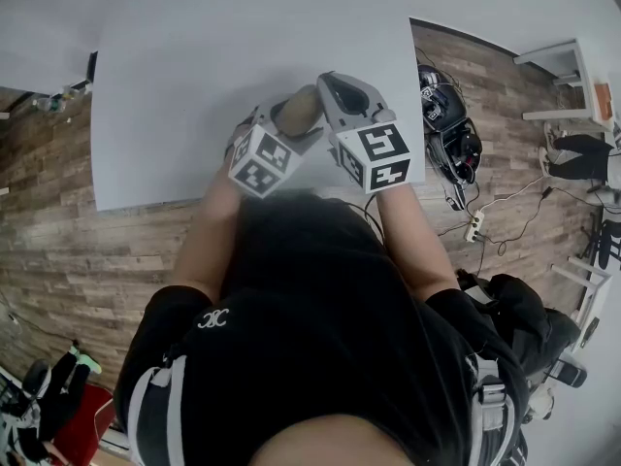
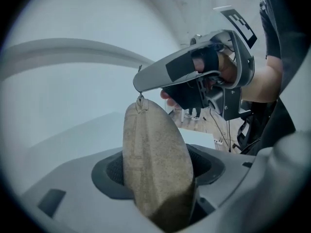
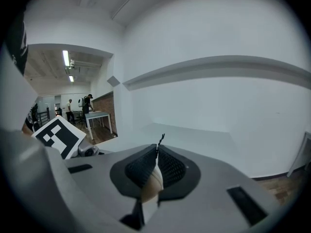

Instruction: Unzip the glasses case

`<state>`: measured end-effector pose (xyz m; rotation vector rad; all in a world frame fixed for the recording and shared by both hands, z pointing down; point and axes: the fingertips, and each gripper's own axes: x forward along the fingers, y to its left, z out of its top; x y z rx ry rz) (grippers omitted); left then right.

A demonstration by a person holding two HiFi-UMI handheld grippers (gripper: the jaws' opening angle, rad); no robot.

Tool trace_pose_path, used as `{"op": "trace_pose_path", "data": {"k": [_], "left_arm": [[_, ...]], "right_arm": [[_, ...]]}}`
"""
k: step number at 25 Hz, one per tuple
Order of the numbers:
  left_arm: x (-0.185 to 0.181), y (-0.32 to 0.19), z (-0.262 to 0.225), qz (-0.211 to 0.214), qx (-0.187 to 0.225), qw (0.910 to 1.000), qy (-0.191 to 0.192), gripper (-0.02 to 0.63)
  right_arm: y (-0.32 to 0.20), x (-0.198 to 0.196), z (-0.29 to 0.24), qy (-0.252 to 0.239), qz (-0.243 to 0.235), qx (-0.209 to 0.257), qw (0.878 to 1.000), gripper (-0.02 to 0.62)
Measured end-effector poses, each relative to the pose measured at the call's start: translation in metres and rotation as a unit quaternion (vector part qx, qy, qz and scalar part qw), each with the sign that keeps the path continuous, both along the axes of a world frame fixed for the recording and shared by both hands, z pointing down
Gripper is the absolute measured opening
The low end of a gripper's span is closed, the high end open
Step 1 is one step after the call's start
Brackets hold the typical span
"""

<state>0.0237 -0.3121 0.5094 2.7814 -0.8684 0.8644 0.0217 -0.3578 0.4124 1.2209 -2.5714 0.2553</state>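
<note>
The glasses case (image 2: 153,159) stands on end in the air above the table's (image 1: 194,85) near edge. Your left gripper (image 2: 158,171) clamps its lower half, steadying it with the zip seam exposed. Your right gripper (image 3: 156,160) is pinched tight on the zipper pull (image 2: 141,102) at the case's top, ready, I'd judge, to drag it along the seam.

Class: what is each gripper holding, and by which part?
Left gripper: the tan glasses case, clamped around its lower end. Right gripper: the zipper pull at the case's top end.
</note>
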Motion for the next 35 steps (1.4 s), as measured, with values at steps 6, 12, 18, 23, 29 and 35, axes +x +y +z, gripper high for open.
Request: {"op": "trace_pose_path", "data": {"k": [6,12,18,23,29,35], "left_arm": [[0.001,-0.001,0.000,0.003,-0.004,1.0000,-0.002,0.321],[0.004,0.000,0.003,0.006,-0.022,0.9997,0.000,0.321],[0.006,0.003,0.001,0.013,-0.045,0.9984,0.031,0.321],[0.010,0.005,-0.008,0.019,-0.061,0.9957,0.066,0.321],[0.003,0.008,-0.019,0.023,-0.095,0.9864,0.133,0.321],[-0.003,0.008,-0.026,0.021,-0.136,0.9690,0.205,0.321]], "right_arm": [[-0.009,0.017,0.011,0.000,0.039,-0.022,0.999,0.020],[-0.014,0.028,0.026,0.025,0.073,-0.036,0.996,0.020],[-0.016,0.033,0.039,0.025,0.090,-0.060,0.994,0.020],[-0.016,0.042,0.043,0.021,0.094,-0.072,0.993,0.020],[-0.012,0.036,0.049,0.010,0.080,-0.089,0.993,0.020],[-0.007,0.029,0.054,0.001,0.068,-0.100,0.993,0.020]]}}
